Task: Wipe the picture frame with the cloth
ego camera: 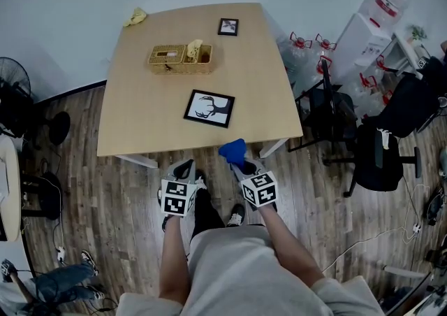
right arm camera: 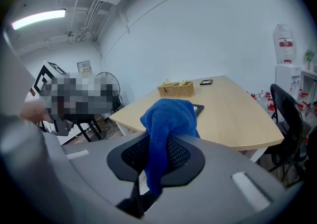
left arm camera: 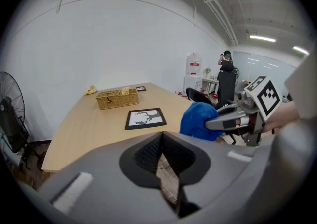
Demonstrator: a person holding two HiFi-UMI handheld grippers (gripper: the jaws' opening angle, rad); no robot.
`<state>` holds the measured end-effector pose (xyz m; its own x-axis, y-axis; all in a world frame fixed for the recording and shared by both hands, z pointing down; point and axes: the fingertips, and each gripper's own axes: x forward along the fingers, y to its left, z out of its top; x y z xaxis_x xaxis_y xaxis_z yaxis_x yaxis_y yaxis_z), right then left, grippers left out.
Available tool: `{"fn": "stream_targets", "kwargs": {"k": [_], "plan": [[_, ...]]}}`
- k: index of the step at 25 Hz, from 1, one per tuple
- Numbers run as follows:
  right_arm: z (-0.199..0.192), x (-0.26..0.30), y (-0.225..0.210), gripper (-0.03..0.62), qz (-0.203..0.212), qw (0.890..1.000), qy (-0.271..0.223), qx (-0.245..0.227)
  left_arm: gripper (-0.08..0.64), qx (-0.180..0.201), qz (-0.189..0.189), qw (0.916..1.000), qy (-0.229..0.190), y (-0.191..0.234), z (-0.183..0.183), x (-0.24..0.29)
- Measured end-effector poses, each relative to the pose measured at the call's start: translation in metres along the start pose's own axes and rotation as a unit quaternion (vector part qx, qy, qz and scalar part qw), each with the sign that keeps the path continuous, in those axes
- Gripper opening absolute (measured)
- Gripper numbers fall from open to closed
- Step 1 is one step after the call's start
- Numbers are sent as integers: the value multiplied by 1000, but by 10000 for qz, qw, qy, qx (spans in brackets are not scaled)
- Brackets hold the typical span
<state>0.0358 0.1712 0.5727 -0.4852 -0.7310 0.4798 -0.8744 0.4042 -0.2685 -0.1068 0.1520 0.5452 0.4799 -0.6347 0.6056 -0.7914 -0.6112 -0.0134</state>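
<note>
Grey shirt (ego camera: pixel 230 266), dark shoes (ego camera: pixel 236 217), black-and-white marker cubes (ego camera: pixel 179 197)

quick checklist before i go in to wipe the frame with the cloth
1. Cloth clamped in the right gripper jaws: ok.
2. Left gripper empty, jaws together: ok.
3. Large picture frame lying flat with nothing on it: ok.
4. Cloth within reach of that frame: not ok, both grippers hang short of the table edge.
5. Basket apart from the large frame: ok.
6. Which frame is meant, given a small frame near the far edge: cannot tell.
</note>
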Motion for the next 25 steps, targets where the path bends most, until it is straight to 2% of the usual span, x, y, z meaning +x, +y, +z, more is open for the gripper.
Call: {"fn": "stream_targets", "kwargs": {"k": [25], "plan": [[5,-9,-6,48,-106,9999,-47,-127,52,26,-61,10000,-52,-9,4,1]]}}
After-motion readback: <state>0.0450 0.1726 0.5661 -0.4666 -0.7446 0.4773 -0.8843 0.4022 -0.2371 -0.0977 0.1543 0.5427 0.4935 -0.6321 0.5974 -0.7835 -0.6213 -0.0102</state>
